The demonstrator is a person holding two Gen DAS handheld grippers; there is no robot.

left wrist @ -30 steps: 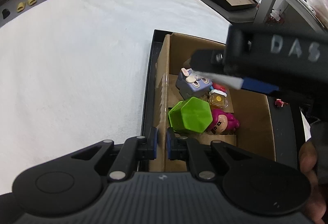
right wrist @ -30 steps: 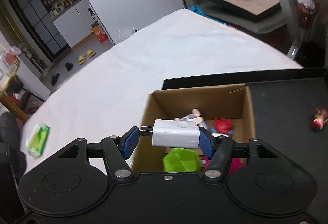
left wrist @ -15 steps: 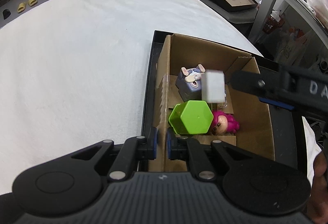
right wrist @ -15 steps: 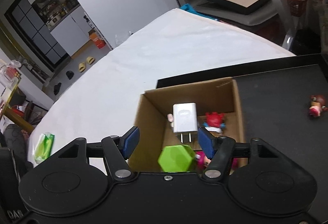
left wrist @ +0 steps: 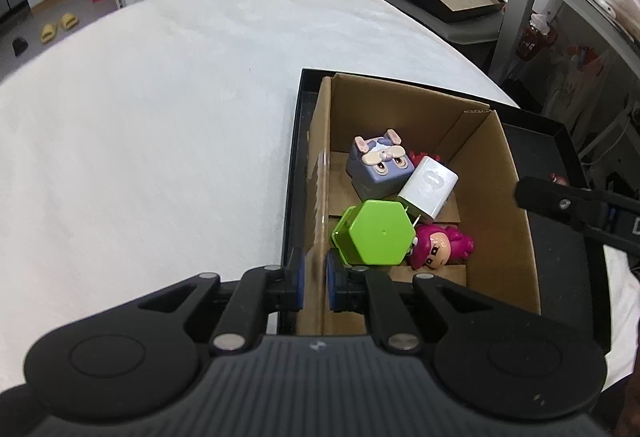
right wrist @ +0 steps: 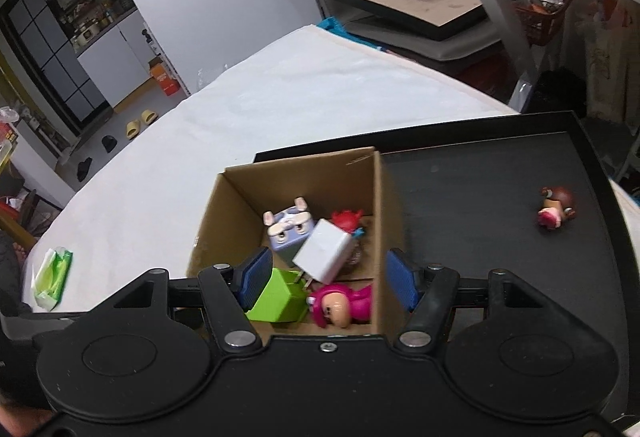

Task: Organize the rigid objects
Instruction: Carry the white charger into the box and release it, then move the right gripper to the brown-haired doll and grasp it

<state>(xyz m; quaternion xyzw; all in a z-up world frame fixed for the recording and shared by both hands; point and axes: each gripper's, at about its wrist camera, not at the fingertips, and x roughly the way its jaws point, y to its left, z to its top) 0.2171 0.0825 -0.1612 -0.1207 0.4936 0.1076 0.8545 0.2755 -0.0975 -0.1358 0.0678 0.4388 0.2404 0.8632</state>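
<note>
Here the right gripper [right wrist: 326,279] hangs with its blue pads apart and nothing between them, above the near end of the cardboard box [right wrist: 384,197]. The left gripper [left wrist: 314,283] is pinched shut on the box's near-left wall, steadying it. Inside lie a white charger plug [right wrist: 324,251], tilted against a purple bunny cube [right wrist: 286,229], with a green hexagonal box [right wrist: 276,295] and a pink figurine [right wrist: 340,305] nearest the pads. The one loose piece left, a small brown-haired figurine [right wrist: 554,207], lies well off to the right on the black tray [right wrist: 480,197], on its side. The right gripper is likely nearer it; only the box's right wall stands between.
</note>
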